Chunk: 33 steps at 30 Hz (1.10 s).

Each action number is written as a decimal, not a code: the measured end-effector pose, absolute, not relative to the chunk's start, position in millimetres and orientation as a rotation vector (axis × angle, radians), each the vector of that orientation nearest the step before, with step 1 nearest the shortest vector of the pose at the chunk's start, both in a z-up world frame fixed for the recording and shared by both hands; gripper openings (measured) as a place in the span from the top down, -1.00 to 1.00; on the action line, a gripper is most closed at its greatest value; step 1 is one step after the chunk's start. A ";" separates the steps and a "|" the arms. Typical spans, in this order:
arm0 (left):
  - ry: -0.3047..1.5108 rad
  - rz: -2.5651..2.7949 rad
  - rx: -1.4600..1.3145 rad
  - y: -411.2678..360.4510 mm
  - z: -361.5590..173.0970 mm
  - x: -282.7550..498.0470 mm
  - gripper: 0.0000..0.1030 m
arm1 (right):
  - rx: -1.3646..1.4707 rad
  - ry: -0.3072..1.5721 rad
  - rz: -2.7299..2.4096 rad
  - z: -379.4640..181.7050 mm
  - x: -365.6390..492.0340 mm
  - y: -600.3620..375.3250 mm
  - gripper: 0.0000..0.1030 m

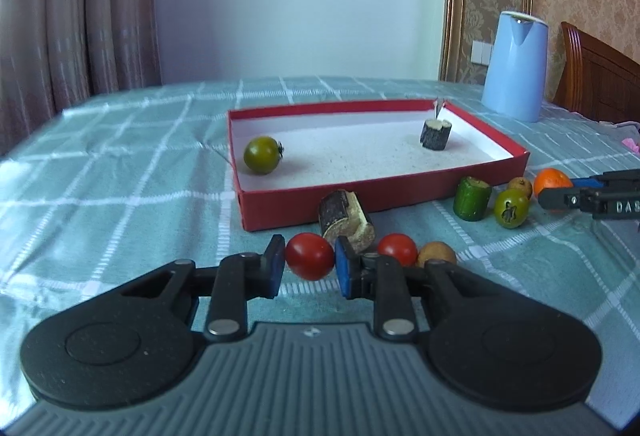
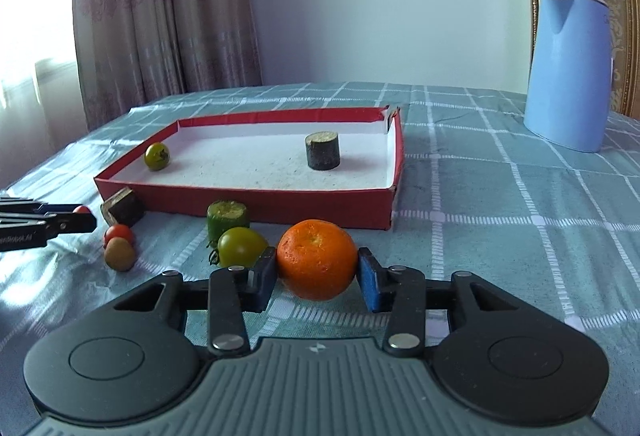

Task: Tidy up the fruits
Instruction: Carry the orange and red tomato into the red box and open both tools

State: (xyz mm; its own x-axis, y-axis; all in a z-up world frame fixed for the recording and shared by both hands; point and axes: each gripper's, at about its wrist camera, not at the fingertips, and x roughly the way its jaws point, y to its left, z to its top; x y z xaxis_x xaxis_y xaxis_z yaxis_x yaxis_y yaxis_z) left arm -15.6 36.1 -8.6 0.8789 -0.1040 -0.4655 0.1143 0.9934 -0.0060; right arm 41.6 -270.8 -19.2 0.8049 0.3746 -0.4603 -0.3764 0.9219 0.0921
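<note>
One desk [image 1: 120,139] with a green checked cloth holds everything. Far ahead and to the right of the right hand-held gripper [image 2: 317,278] stands one blue kettle [image 2: 568,71]. Ahead of both grippers lies one red box [image 1: 400,195] with a white floor. In it are one green tomato [image 1: 262,155] and one dark stem piece [image 1: 435,134].

One orange [image 2: 316,259] sits between the right gripper's two blue pads, and both pads touch it. Just left of it are one more green tomato [image 2: 240,247] and one green stem piece [image 2: 227,220].

The left hand-held gripper [image 1: 310,268] is clamped on one red tomato [image 1: 309,256]. A second red tomato [image 1: 397,248] and one small brown fruit [image 1: 437,254] sit just right of it, and a brown stem piece [image 1: 346,222] lies just ahead.

The right gripper's side shows letters "DAS" [image 1: 626,207].
</note>
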 end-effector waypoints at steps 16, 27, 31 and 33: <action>0.477 -0.012 -0.025 28.7 28.8 43.8 0.54 | -0.039 0.386 0.293 24.9 83.7 -252.6 0.18; 0.593 0.043 -0.009 19.5 8.2 103.6 0.54 | -0.069 0.536 0.234 1.7 149.8 -233.1 0.18; 0.629 0.074 0.000 19.7 2.1 116.2 0.54 | -0.075 0.577 0.231 -5.6 161.9 -228.9 0.19; 0.638 0.091 0.009 19.0 -0.2 119.8 0.54 | -0.088 0.582 0.228 -7.6 165.8 -225.2 0.19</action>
